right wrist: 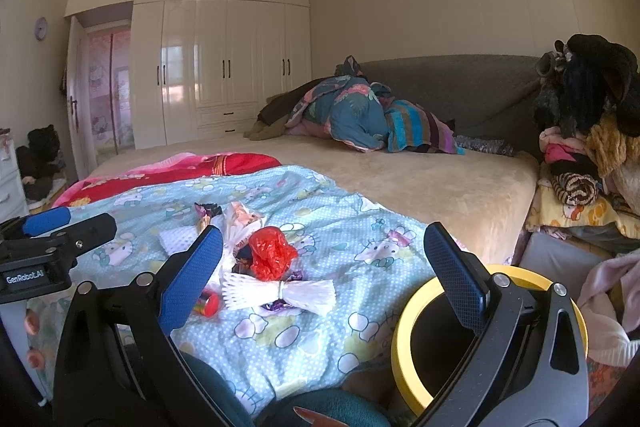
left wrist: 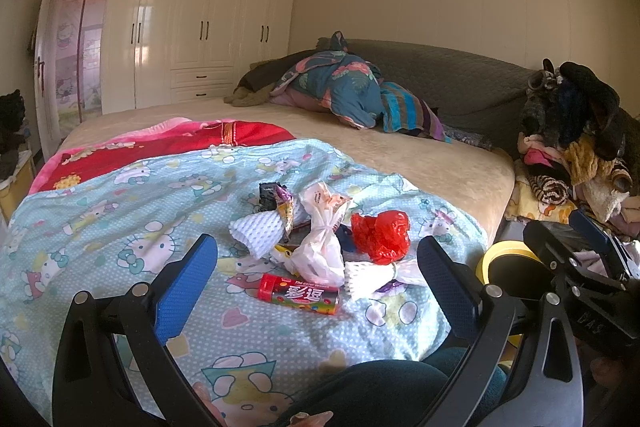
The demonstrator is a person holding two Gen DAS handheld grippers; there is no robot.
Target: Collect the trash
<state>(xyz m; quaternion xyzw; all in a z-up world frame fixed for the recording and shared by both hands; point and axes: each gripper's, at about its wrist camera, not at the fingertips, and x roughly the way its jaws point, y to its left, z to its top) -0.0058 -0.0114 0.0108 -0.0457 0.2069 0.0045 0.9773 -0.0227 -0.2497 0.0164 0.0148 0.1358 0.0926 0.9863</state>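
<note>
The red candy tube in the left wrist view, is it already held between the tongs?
No, the red candy tube lies on the blue blanket, apart from both blue fingers of the open left tongs.

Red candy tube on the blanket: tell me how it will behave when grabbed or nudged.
The red candy tube looks rigid, so it should probably hold its shape under the jaws. It is round and lies on its side, so a nudge may roll it, though the soft blanket likely damps that. Its glossy surface may slip.
</note>
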